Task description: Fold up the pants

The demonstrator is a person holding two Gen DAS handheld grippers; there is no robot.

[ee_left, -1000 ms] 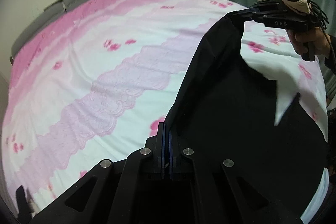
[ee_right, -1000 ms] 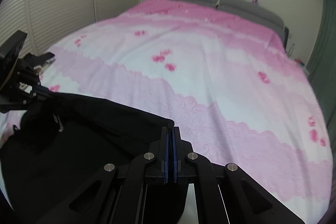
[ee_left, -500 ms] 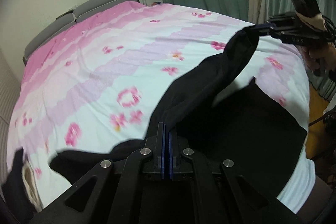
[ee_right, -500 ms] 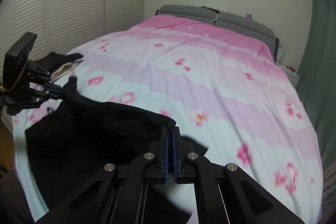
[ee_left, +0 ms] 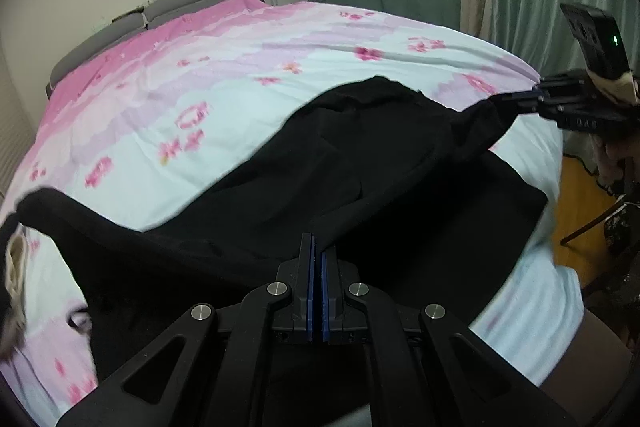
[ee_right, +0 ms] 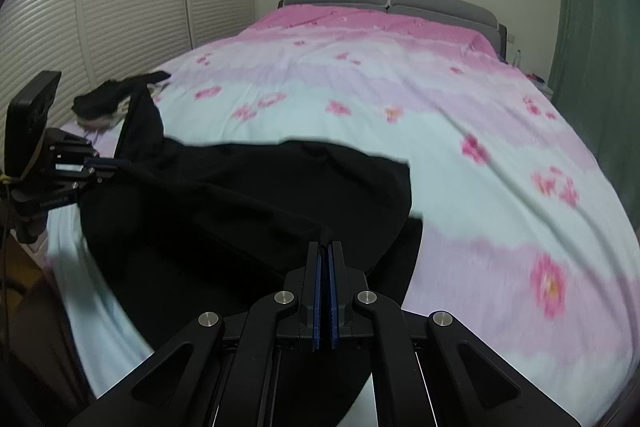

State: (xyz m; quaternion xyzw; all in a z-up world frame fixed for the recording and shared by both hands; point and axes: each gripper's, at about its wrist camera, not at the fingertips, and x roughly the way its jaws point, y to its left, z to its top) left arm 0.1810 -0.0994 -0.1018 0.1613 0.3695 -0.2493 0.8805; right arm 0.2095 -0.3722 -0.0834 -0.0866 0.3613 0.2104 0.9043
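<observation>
The left gripper (ee_left: 317, 247) has its jaws pressed together, pinching the black pants (ee_left: 360, 179) at their near edge. The right gripper (ee_right: 325, 255) is likewise clamped on the pants, at the far end of the same stretched edge, level with the left.

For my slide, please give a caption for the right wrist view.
Both tools, right tool and left tool, hold black pants over a pink floral bed.

Black pants (ee_left: 360, 187); pink-and-white flowered bedspread (ee_right: 400, 107).
</observation>
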